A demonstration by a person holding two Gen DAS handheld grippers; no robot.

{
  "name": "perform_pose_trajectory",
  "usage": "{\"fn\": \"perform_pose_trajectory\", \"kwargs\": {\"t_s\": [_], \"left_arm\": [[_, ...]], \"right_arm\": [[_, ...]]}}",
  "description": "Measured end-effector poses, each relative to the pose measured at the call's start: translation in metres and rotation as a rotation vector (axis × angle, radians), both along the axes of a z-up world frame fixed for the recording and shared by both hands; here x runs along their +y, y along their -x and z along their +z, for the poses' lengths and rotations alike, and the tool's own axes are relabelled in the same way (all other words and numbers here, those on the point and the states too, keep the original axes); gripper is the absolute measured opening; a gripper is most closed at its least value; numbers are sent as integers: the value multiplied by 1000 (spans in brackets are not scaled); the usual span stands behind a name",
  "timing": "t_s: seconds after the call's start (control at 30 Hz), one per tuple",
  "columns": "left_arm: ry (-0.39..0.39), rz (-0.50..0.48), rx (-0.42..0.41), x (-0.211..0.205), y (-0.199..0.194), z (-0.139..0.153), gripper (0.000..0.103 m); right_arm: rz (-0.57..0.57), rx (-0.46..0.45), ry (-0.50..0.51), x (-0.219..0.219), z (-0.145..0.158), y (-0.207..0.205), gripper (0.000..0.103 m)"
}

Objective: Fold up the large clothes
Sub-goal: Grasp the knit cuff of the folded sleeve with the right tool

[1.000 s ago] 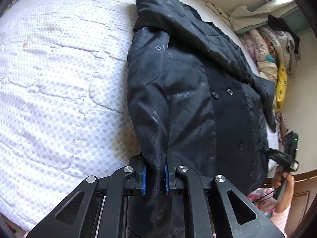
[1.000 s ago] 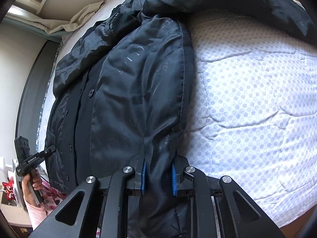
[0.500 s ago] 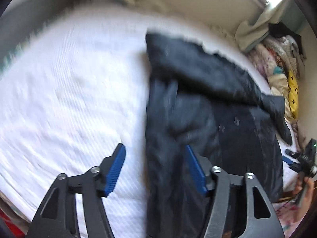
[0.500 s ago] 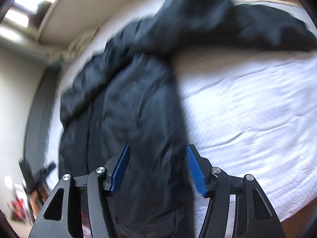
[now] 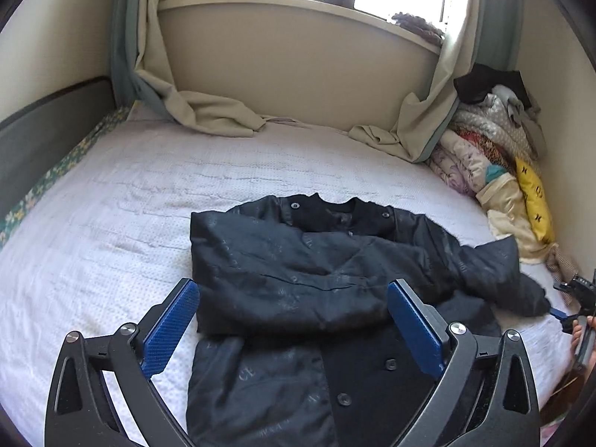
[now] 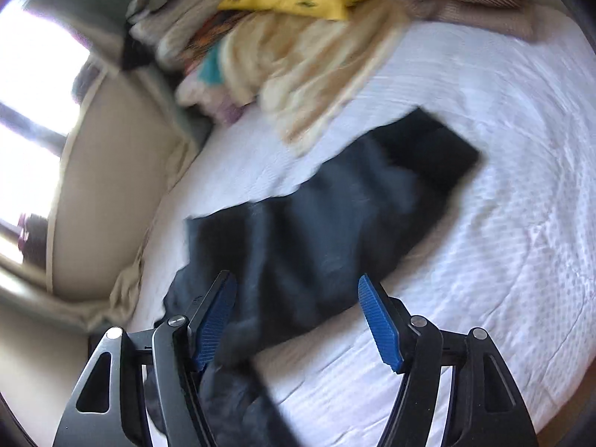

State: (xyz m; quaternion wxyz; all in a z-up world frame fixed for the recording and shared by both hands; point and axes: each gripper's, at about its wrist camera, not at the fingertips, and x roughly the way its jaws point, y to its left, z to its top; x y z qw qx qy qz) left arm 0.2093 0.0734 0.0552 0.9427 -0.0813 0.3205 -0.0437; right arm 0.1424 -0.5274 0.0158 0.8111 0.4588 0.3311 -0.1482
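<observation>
Black coat (image 5: 320, 283) lies on the white bed (image 5: 111, 223), collar toward the window wall, buttoned front up, hem end running out under the camera at the near edge. Left sleeve already folded across the chest, lying crosswise just below the collar; the far end of it bunches toward the right side of the bed. Judged part-done: one sleeve in, body not yet folded lengthwise, no compact bundle. Right sleeve (image 6: 391, 186) shows in the right wrist view as a dark flap stretched out over the quilt, apparently spread away from the body; that view is motion-blurred, so its exact lie cannot be told. Likely left to do: bring that sleeve in, then fold hem up toward collar. Left gripper (image 5: 294, 327) hangs above the coat's middle, jaws wide apart, nothing between the blue pads. Right gripper (image 6: 298, 320) also spread wide, holding nothing; dark cloth lies beneath and close by its left finger, contact unclear. Beyond the coat: pile of clothes (image 5: 495, 171) stacked against the right wall, curtains (image 5: 208, 115) trailing onto the bed's far edge, the window above them
</observation>
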Motion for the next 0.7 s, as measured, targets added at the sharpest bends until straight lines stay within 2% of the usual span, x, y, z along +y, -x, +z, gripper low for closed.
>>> {"fn": "perform_pose_trajectory", "kwargs": {"t_s": [0.03,0.1,0.13,0.2,0.27,0.37,0.53,0.7], "left_arm": [[2,3,3,-1,1,-6,102],[43,-3,90,0,-8,-24,102],[77,-28,128,0,-14,-30,102],[89,-16,126,0,-18,-33,102],[97,-16,121,-3,-25,-34,102],[100,-2,132,-3,-30,-39,102],[96,16,155,3,-31,-47,102],[142,38,149,17,-26,-46,102]], "right_arm": [[-29,34,-46,-8,-12,4,67],[-78,49,-201,-28,-36,10,67],[-95,48,-238,-34,-43,13,67],[-163,47,-295,-48,-56,21,67],[-192,18,-294,-54,-56,22,67],[-228,5,-213,-55,-48,15,67],[-305,8,-240,-65,-58,-7,67],[-282,-8,-154,-69,-60,-33,67]]}}
